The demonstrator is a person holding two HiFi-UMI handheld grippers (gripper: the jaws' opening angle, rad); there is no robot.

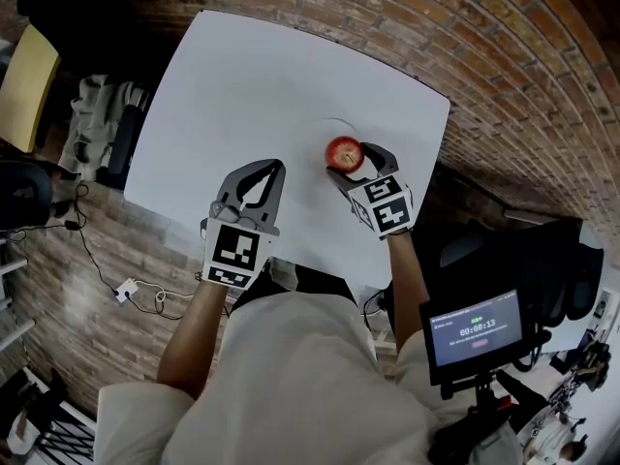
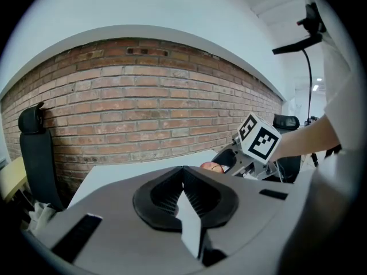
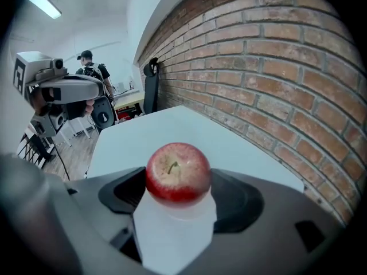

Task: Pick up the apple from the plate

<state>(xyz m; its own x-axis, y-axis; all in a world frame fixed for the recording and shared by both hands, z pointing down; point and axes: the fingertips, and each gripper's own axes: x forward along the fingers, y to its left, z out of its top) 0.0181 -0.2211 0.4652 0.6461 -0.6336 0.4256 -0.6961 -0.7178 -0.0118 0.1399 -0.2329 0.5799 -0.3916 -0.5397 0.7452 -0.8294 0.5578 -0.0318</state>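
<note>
A red apple (image 1: 344,152) sits between the jaws of my right gripper (image 1: 351,158), which is shut on it over the right part of the white table (image 1: 252,76). In the right gripper view the apple (image 3: 178,172) fills the gap, stem up, with both jaw pads against its sides. A faint curved rim of a white plate (image 1: 341,124) shows just beyond the apple. My left gripper (image 1: 279,165) hovers to the apple's left, shut and holding nothing. The left gripper view shows those tips (image 2: 183,169) meeting, with the apple (image 2: 212,167) beyond them.
The table's front edge runs just under both grippers. A black chair (image 1: 124,143) stands at the table's left and a screen with a timer (image 1: 475,329) at the lower right. A brick wall (image 3: 269,85) flanks the table. A person (image 3: 89,67) stands far back.
</note>
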